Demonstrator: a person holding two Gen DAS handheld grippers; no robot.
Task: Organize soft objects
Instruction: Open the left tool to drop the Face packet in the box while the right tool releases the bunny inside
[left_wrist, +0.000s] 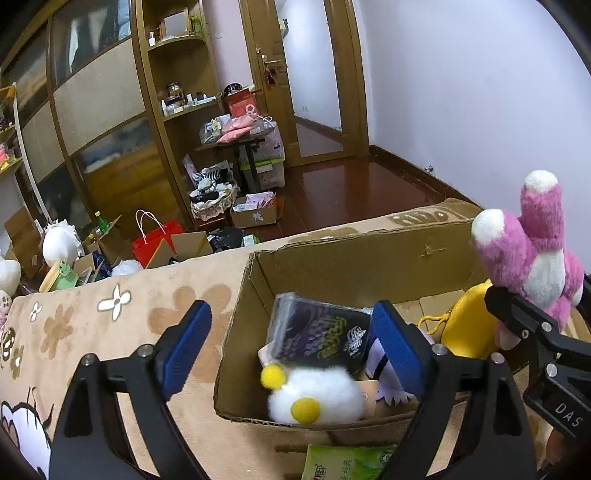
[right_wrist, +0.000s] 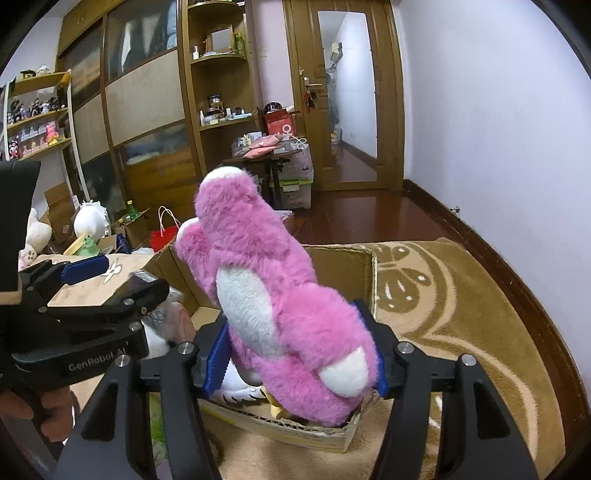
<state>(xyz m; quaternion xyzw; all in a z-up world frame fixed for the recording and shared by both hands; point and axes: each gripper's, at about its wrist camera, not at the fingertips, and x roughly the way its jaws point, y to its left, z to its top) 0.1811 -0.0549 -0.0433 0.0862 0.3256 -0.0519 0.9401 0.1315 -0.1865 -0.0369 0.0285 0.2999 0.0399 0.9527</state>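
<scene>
Your right gripper (right_wrist: 297, 354) clamps the pink plush (right_wrist: 273, 291) above the cardboard box (left_wrist: 354, 266), apparently ready to drop it in; your left gripper (left_wrist: 291, 350) hangs released over the box's near-left corner.

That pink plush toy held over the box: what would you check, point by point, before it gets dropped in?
1. Grip: the right gripper has both blue fingers pressed into the pink plush toy. Ok.
2. Position: the toy hangs above the open cardboard box; whether it is centred, cannot tell.
3. Space inside: a white pom-pom toy, a dark packet and a yellow item already fill much of the box. Cannot tell if the toy fits flat.
4. Left gripper: open and holding nothing, but over the box, close to the drop path. Not ok.
5. Box footing: flat on the beige blanket. Ok.
</scene>
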